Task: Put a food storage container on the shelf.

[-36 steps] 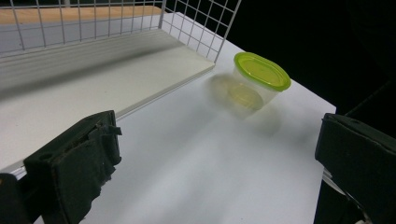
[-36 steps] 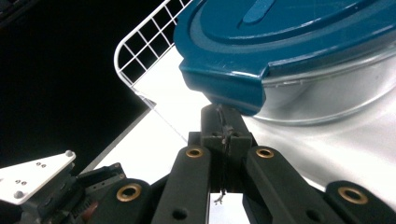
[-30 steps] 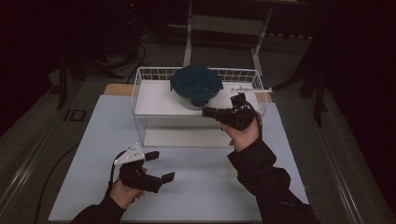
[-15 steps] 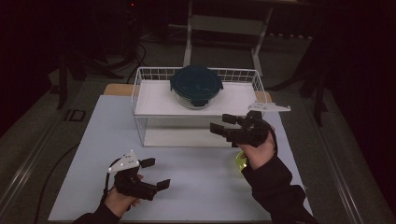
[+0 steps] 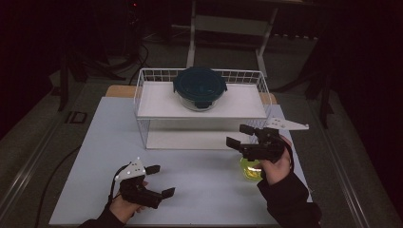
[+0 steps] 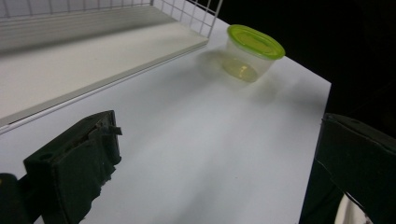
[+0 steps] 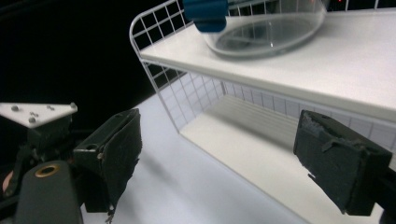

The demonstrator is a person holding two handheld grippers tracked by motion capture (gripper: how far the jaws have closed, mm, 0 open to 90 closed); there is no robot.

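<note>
At the near edge of the white tabletop (image 5: 190,171), the left gripper (image 5: 158,181) sits low in the person's left hand (image 5: 124,207), its jaws spread wide with nothing between them. The left gripper view looks along those two black jaws across bare tabletop toward a small clear container with a lime-green lid (image 6: 251,52), which stands on the surface just beside the corner of a white wire rack (image 6: 196,11). In the high view the same container (image 5: 249,168) lies directly under the right hand (image 5: 276,164), partly hidden by it. The right gripper (image 5: 241,136) hovers above and just left of the container, pointing toward the rack; its jaws have just been opening and now stand wide apart, holding nothing, with the container below and outside the gap. The right gripper view frames the rack's open lower shelf (image 7: 252,154) between the two jaws, while the left gripper shows dimly at the lower left. Farther back, the wire rack (image 5: 142,97) carries on its upper shelf (image 5: 157,99) a round glass bowl closed with a dark teal lid (image 5: 199,87), set near the middle. Beyond the tabletop the room is dark, with table legs (image 5: 192,33) faintly visible
</note>
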